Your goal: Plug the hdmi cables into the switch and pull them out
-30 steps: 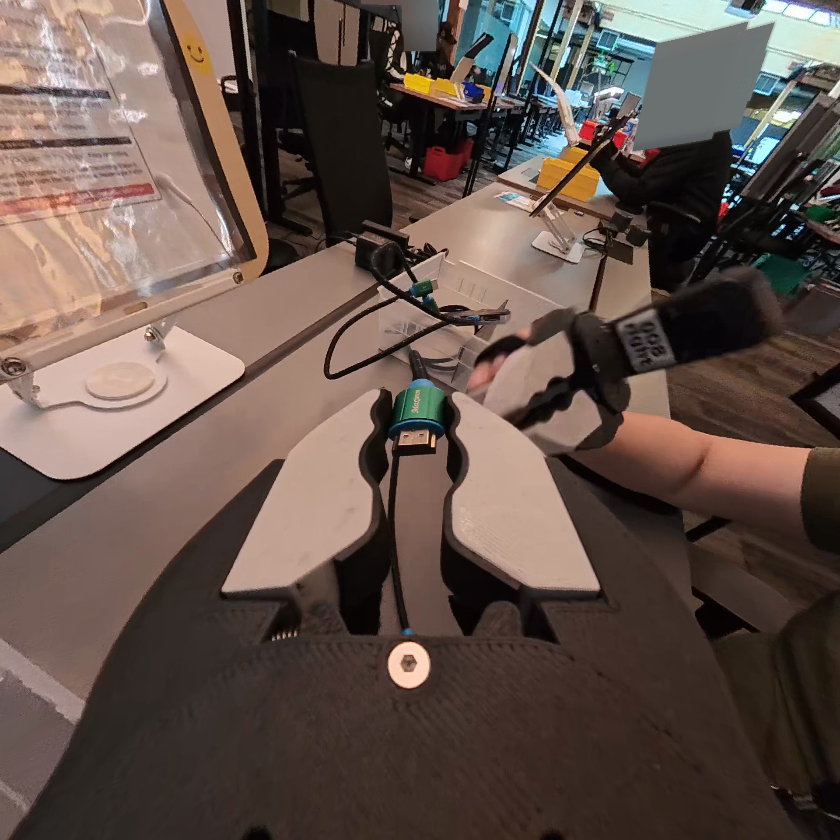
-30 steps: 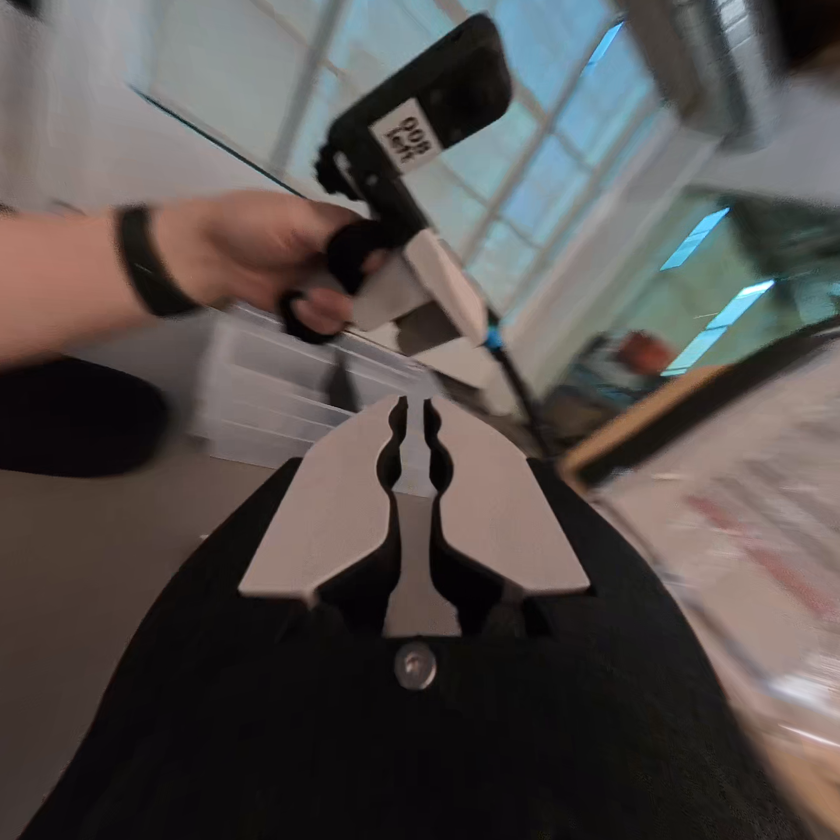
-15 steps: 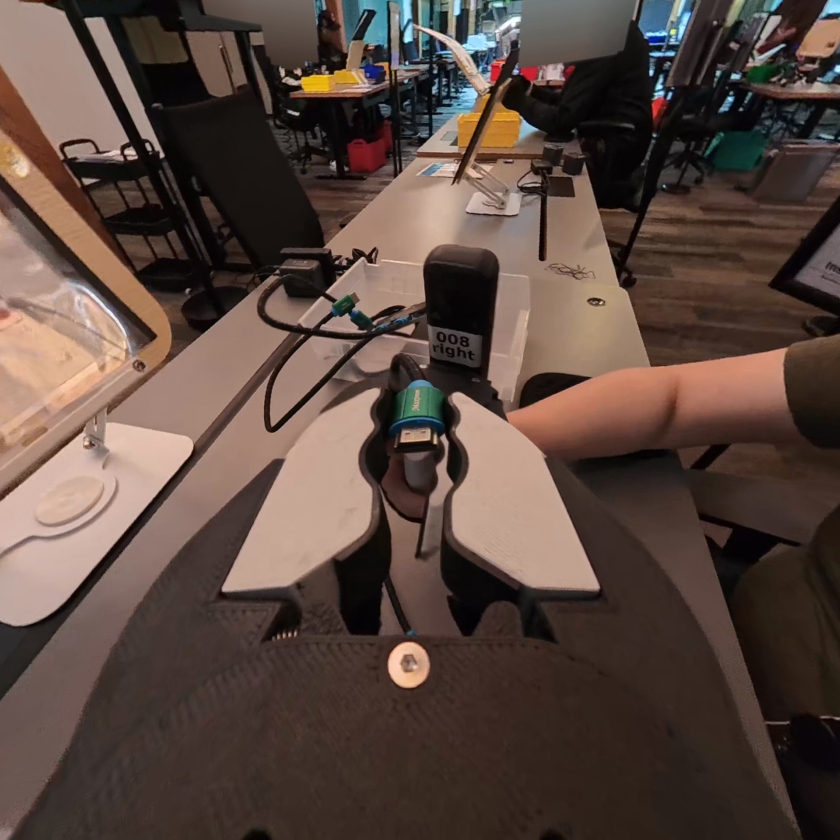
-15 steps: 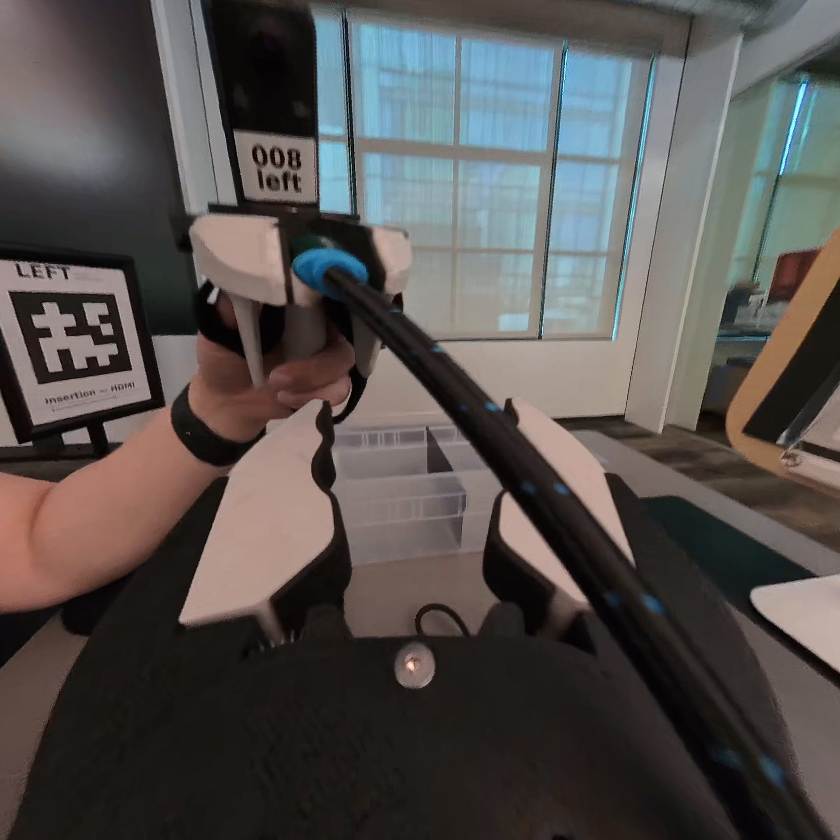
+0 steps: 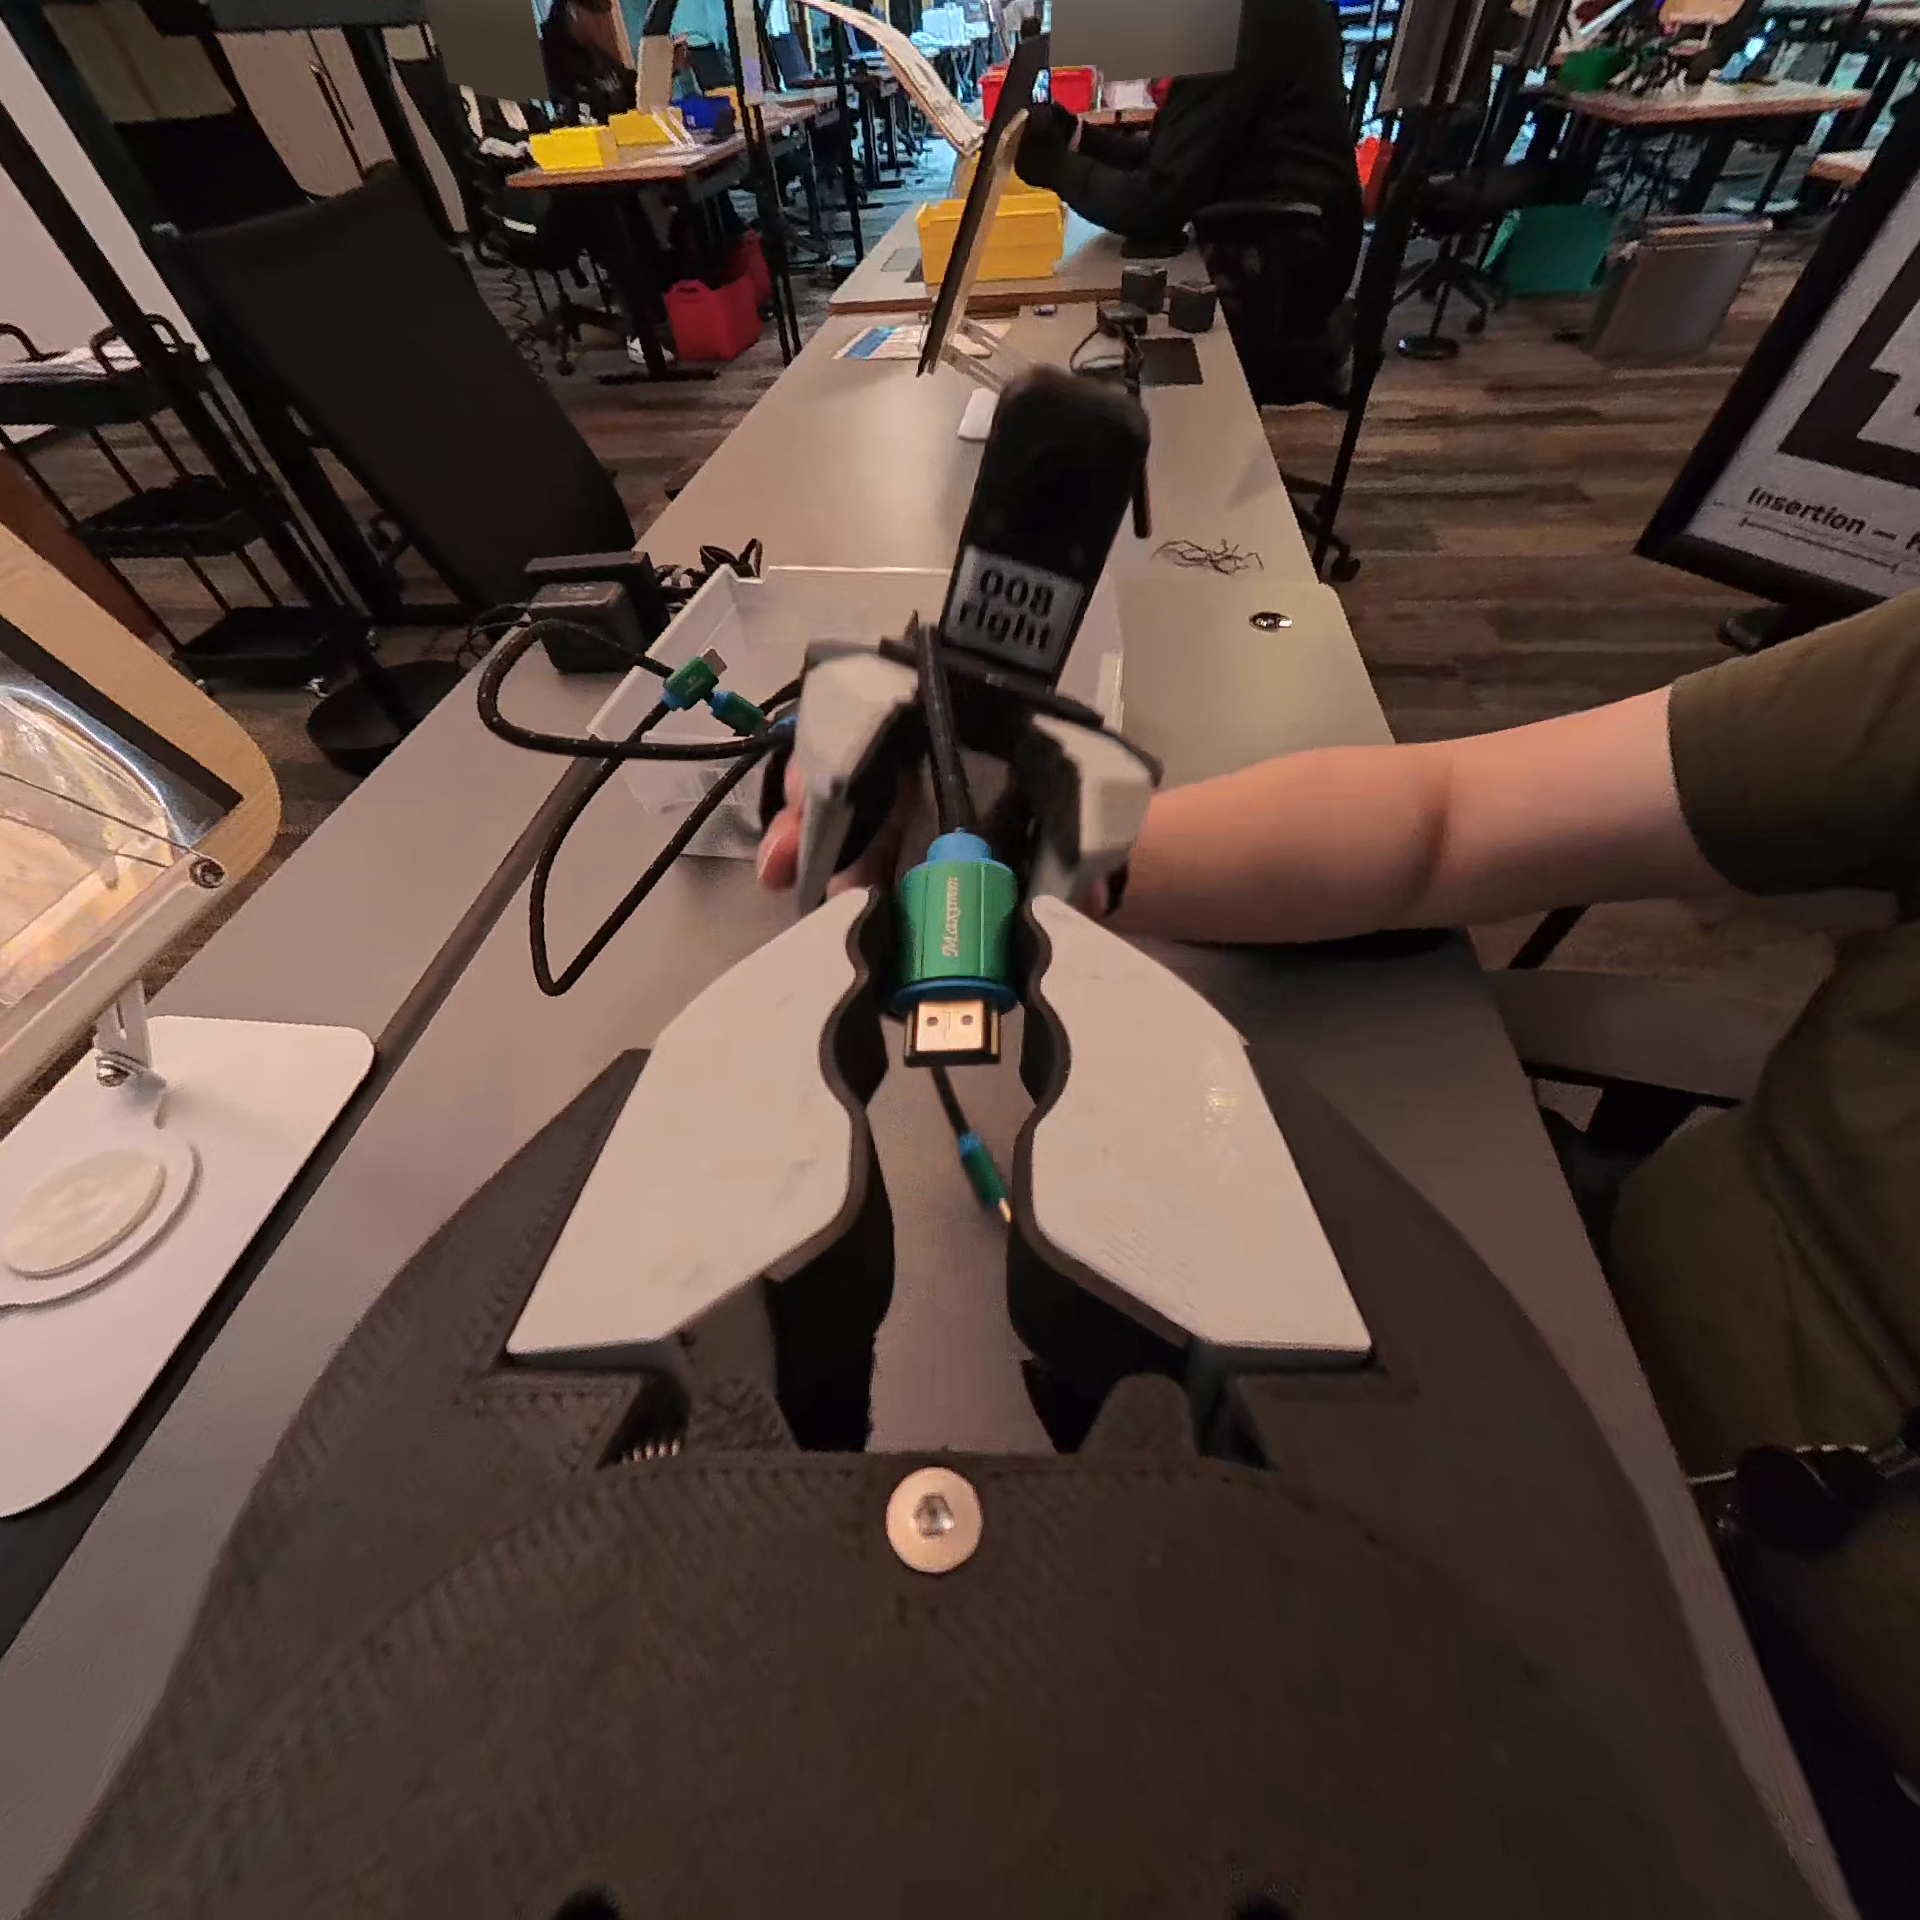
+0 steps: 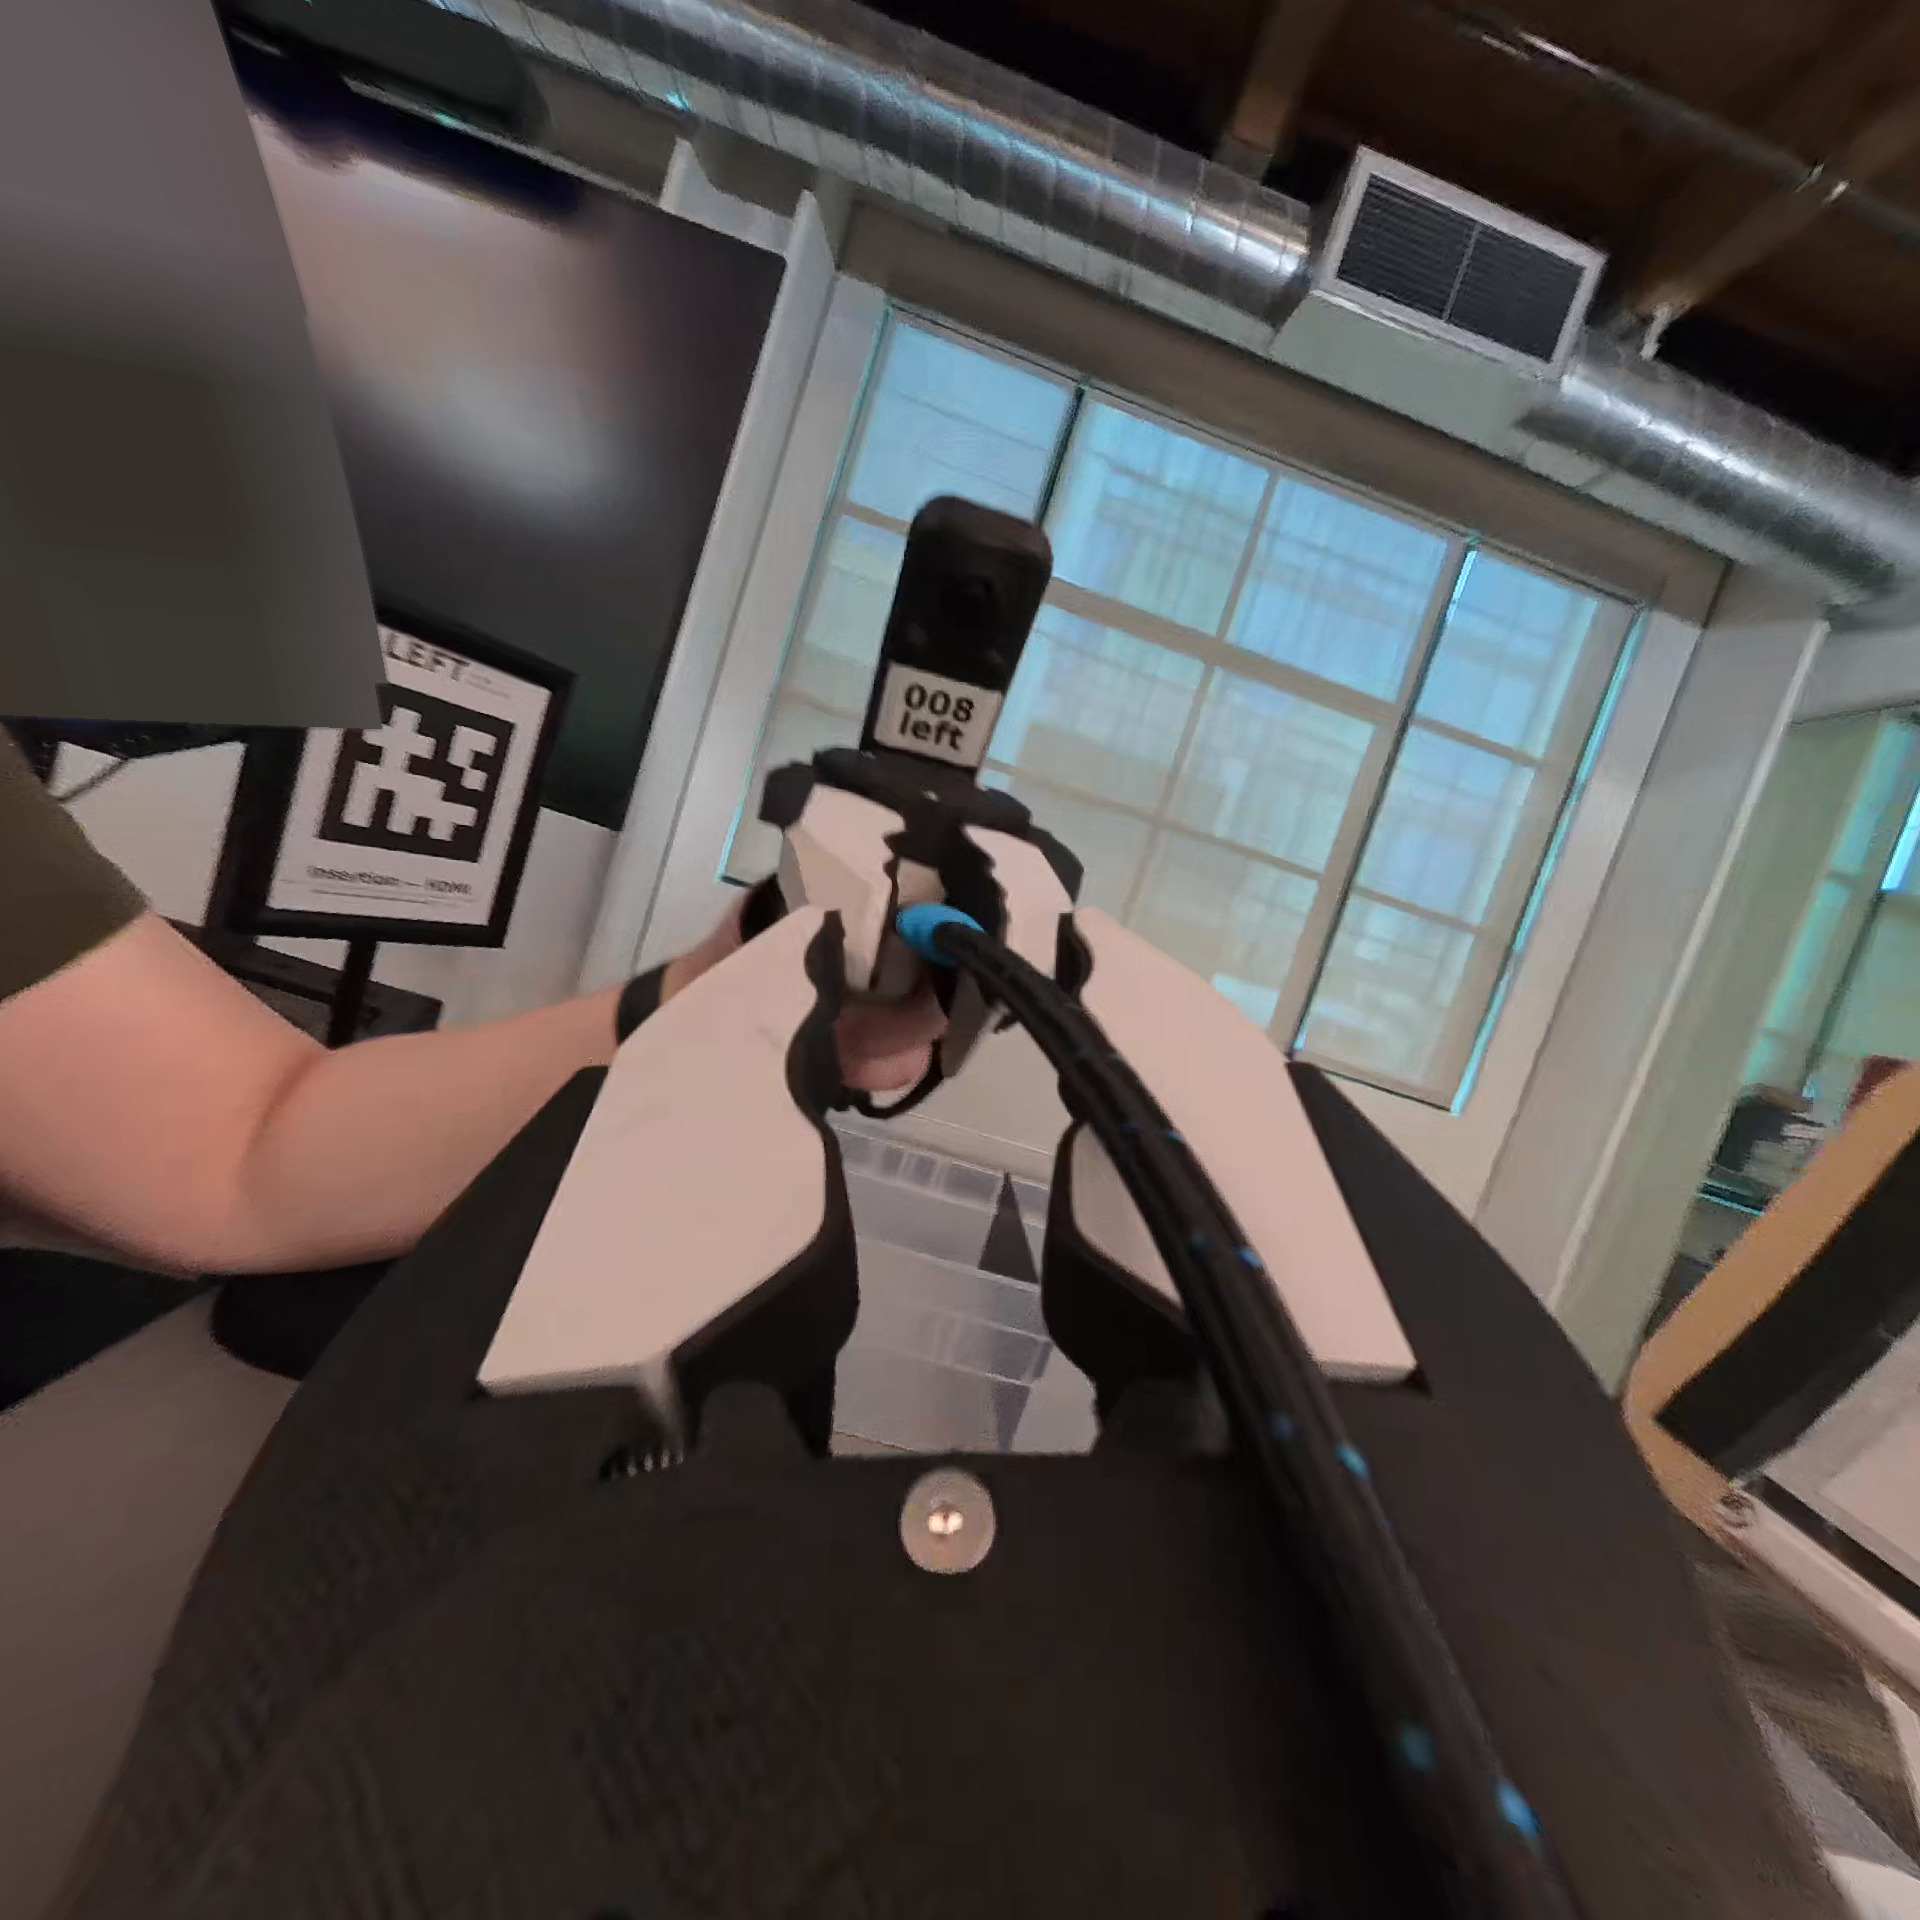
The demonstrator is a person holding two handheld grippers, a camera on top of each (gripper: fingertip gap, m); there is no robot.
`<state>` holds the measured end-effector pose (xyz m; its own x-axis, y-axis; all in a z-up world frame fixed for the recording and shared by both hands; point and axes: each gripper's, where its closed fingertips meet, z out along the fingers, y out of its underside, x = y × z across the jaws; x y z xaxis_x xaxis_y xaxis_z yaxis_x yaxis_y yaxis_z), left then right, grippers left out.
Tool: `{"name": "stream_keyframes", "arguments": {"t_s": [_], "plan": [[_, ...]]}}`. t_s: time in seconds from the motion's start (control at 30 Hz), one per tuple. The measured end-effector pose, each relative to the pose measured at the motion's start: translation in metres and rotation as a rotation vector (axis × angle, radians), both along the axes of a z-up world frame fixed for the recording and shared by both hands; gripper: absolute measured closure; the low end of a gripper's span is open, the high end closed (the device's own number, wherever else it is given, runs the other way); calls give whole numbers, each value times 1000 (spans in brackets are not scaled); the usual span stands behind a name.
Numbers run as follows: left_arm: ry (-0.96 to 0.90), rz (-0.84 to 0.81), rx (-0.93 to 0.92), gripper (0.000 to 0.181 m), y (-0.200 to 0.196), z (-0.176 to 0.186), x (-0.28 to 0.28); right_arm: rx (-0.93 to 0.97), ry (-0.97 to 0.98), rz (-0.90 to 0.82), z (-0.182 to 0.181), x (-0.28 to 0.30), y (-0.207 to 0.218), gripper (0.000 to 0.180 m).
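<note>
Left wrist view: left gripper (image 5: 951,956) at centre frame, jaws pinched on the green HDMI plug (image 5: 954,928), metal tip pointing back toward the camera. Black braided cable (image 5: 940,727) running up from the plug's blue collar between the spread fingers of the right gripper (image 5: 961,774), which faces the camera just above, held by a hand (image 5: 821,831) partly hidden behind it. Cable between those fingers, but whether touched cannot be told. Clear plastic bin (image 5: 1101,644) behind on the grey table (image 5: 883,468), more cable looped at its left, two small green connectors (image 5: 712,691) over its near rim. Black box (image 5: 587,618) at the bin's left corner; too small to tell whether it is the switch. White stand base (image 5: 208,1164) at left edge.

Right wrist view: right gripper (image 6: 945,971) at centre, jaws apart, gripping nothing. Same cable (image 6: 1195,1164) slanting from lower right, across the right finger, up to its blue collar. Collar seated in the left gripper (image 6: 925,894), closed on the plug, hand (image 6: 883,1039) beneath. Clear bin (image 6: 935,1299) below between the fingers. Marker sign (image 6: 405,790) at left.
</note>
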<state>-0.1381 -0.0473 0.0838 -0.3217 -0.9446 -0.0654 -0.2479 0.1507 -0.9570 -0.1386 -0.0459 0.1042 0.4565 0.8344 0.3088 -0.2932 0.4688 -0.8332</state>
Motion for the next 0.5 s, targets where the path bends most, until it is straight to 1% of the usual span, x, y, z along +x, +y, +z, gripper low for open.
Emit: {"name": "stream_keyframes", "arguments": {"t_s": [0.1, 0.17, 0.23, 0.33, 0.43, 0.5], "plan": [[4, -1, 20, 159, 1, -3, -1, -77, -48, 59, 1, -1, -2, 142], [25, 22, 59, 159, 4, -6, -1, -149, -73, 85, -2, -1, 2, 147], [48, 34, 99, 159, 5, -11, -2, -217, -73, 113, -3, -1, 5, 156], [63, 24, 99, 159, 3, -13, -2, -238, -105, 118, -6, -1, 6, 169], [85, 25, 80, 159, 4, -15, -2, -240, -162, 105, -11, -1, 5, 171], [77, 59, 63, 158, 9, -15, 1, -242, -183, 82, -12, 1, 7, 173]]}}
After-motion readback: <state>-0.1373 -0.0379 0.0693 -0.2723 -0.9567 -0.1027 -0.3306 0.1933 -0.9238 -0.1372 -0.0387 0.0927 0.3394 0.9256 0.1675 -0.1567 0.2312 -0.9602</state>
